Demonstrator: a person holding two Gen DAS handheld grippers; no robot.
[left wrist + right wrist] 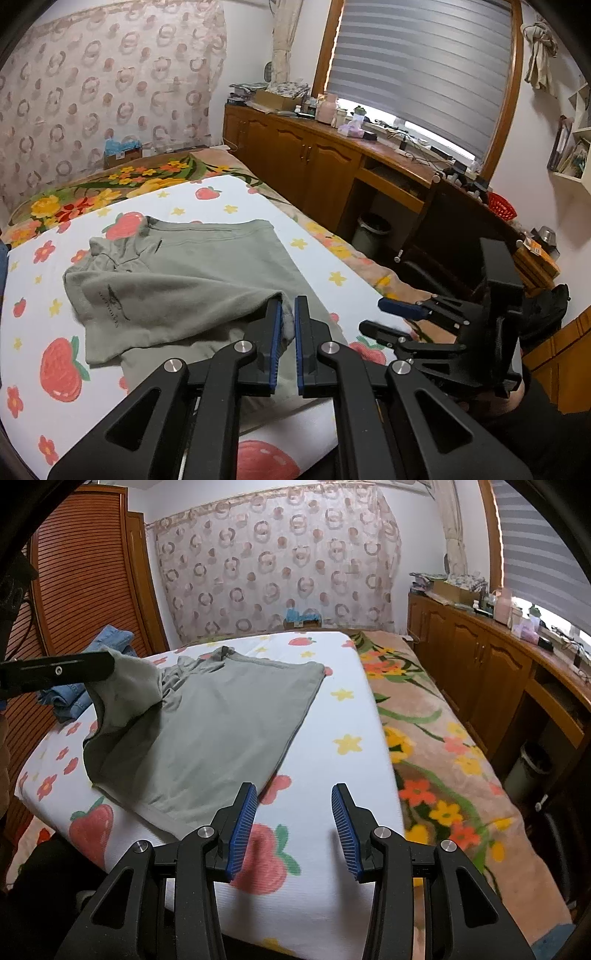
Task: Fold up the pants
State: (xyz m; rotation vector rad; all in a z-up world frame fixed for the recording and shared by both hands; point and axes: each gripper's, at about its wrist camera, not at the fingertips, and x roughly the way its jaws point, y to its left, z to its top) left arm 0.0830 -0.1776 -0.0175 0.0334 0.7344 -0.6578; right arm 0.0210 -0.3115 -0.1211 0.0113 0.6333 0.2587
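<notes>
Left gripper (289,317): clamped on a fold of the pants (192,280), pale lining showing between the blue pads (274,347); cloth lifted off the sheet (229,192) at that spot, seen from the right wrist as a raised flap hanging from a black finger.

Right gripper (293,814): apart, nothing between the pads (243,823); over bare sheet beside the pants' near hem, not touching cloth. From the left wrist, seen side-on near the bed's right edge, both fingers spread.

Pants: grey-green, on the white sheet with strawberry and flower print, roughly mid-bed, toward its left side in the right wrist view. Waistband toward the far end, bunched and creased there. One leg flat, hem toward the near edge; other leg doubled over, small dark logo showing on top. Right edge straight, well inside the sheet's right edge.

Blanket (436,738): floral, under the sheet, exposed along the bed's right side and far end.

Denim (110,638): blue, heaped at the far left corner of the bed.

Cabinet (310,155): wooden, along the wall past the bed's right edge; top cluttered with bottles, boxes, cables.

Bin (371,232): grey, on the floor in the cabinet's open bay.

Curtain (273,565): sheer, ring pattern, beyond the far end.

Blind (424,62): striped, above the cabinet.
</notes>
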